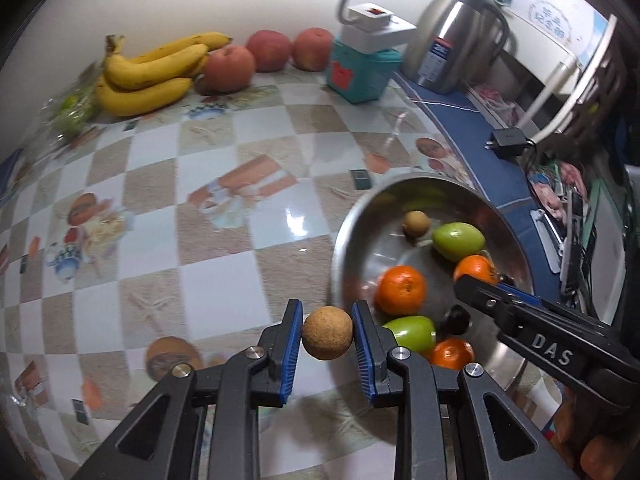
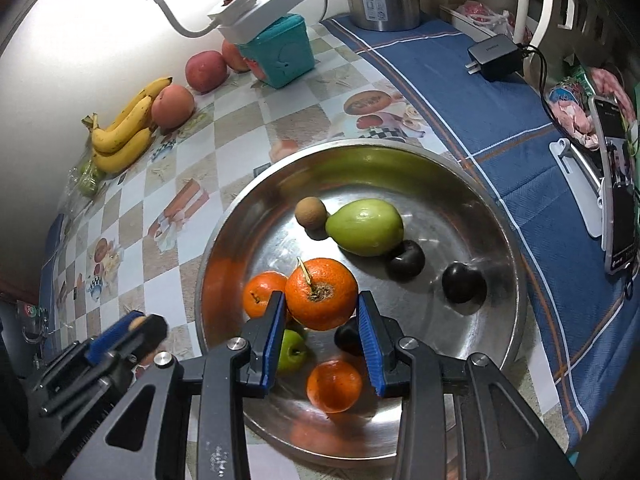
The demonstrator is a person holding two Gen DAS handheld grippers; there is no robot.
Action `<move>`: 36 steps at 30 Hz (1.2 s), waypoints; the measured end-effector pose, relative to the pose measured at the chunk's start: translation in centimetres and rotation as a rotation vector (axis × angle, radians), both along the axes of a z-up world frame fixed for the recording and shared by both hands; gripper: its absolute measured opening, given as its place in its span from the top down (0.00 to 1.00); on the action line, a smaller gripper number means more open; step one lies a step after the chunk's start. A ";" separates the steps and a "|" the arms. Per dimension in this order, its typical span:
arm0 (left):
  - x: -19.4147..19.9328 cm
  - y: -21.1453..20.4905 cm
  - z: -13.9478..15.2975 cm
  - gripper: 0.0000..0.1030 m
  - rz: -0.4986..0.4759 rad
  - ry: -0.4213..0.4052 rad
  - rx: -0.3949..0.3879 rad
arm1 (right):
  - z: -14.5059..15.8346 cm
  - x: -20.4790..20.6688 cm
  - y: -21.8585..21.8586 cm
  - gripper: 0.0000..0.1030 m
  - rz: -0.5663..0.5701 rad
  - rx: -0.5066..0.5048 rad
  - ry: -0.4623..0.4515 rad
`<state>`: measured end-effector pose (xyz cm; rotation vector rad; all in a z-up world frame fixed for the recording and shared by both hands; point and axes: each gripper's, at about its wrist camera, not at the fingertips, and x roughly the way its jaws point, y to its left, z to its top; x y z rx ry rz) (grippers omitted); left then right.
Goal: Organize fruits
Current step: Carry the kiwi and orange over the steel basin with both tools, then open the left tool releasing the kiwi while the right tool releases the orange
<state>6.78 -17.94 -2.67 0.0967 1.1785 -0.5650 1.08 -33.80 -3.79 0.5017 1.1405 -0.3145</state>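
Tan round fruit (image 1: 327, 333) clamped between left gripper (image 1: 327, 336) fingers, just left of the steel bowl (image 2: 496, 216). Stemmed orange (image 2: 321, 294) pinched in right gripper (image 2: 321, 320) fingers above the bowl's near side. Bananas (image 1: 148, 74) and apples (image 1: 268, 50) far across the bench (image 1: 208, 248).

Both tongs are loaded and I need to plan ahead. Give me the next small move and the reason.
Probably lift the right tongs straight up a little. They are closed on a tangerine above the steel bowl, with other tangerines, green fruit and dark plums close beneath, so rising first should avoid knocking them. The left tongs hold a small brown fruit outside the bowl, over the table.
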 end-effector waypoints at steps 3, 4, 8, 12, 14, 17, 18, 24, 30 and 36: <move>-0.4 -1.0 -0.2 0.73 -0.030 -0.009 -0.005 | -0.4 0.0 -0.3 0.64 -0.008 0.009 0.011; -0.6 -1.3 -0.3 0.73 -0.041 -0.011 -0.008 | -0.6 0.0 -0.5 0.64 -0.010 0.013 0.015; -0.5 -1.6 -0.7 0.73 -0.042 -0.007 -0.036 | -0.8 0.0 -0.7 0.64 -0.013 0.017 0.018; -0.2 -2.0 -1.4 0.73 -0.050 0.001 -0.047 | -1.2 0.0 -0.8 0.64 -0.020 0.023 0.027; -0.3 -2.2 -1.6 0.73 -0.058 0.008 -0.057 | -1.5 0.0 -0.9 0.64 -0.023 0.027 0.033; -0.5 -2.6 -1.7 0.73 -0.071 0.000 -0.053 | -1.7 0.1 -0.9 0.64 -0.025 0.032 0.039; -0.6 -2.7 -1.8 0.73 -0.077 -0.007 -0.046 | -1.8 0.1 -0.9 0.63 -0.025 0.033 0.040; -0.7 -3.0 -1.8 0.72 -0.087 -0.010 -0.040 | -2.0 0.1 -1.0 0.63 -0.030 0.037 0.044; -0.7 -3.1 -1.8 0.72 -0.092 -0.018 -0.029 | -2.2 0.2 -0.9 0.63 -0.027 0.037 0.047; -0.7 -3.0 -1.7 0.67 -0.091 -0.022 -0.029 | -2.1 0.2 -0.8 0.63 -0.028 0.033 0.045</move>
